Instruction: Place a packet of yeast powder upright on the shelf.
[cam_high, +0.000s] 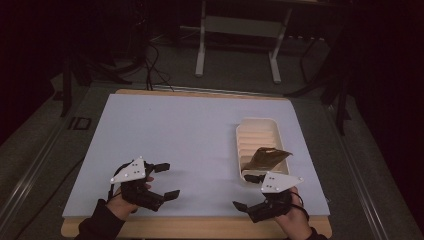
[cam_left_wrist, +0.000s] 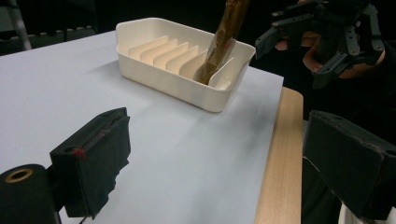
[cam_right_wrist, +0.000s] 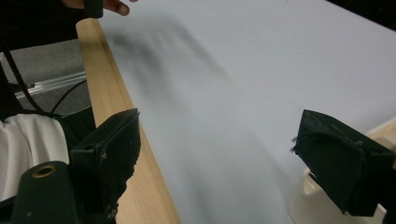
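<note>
A cream slotted rack (cam_high: 239, 142) stands on the right side of the pale blue mat (cam_high: 170, 135). A flat brown piece (cam_high: 268, 157) leans on edge in the rack's nearest slots. In the left gripper view the rack (cam_left_wrist: 173, 81) is ahead and the brown piece (cam_left_wrist: 225, 37) rises out of it. My left gripper (cam_high: 167, 180) rests open at the front left, nothing between its jaws. My right gripper (cam_high: 245, 191) is open just in front of the rack, holding nothing. The right gripper view looks across the bare mat (cam_right_wrist: 243, 84), with a corner of the rack (cam_right_wrist: 306, 200) at the lower right.
The table's wooden front edge (cam_high: 200, 226) runs just under both hands. Behind the table stands a white metal frame (cam_high: 201, 50) on a grey floor with cables. The far side is dark.
</note>
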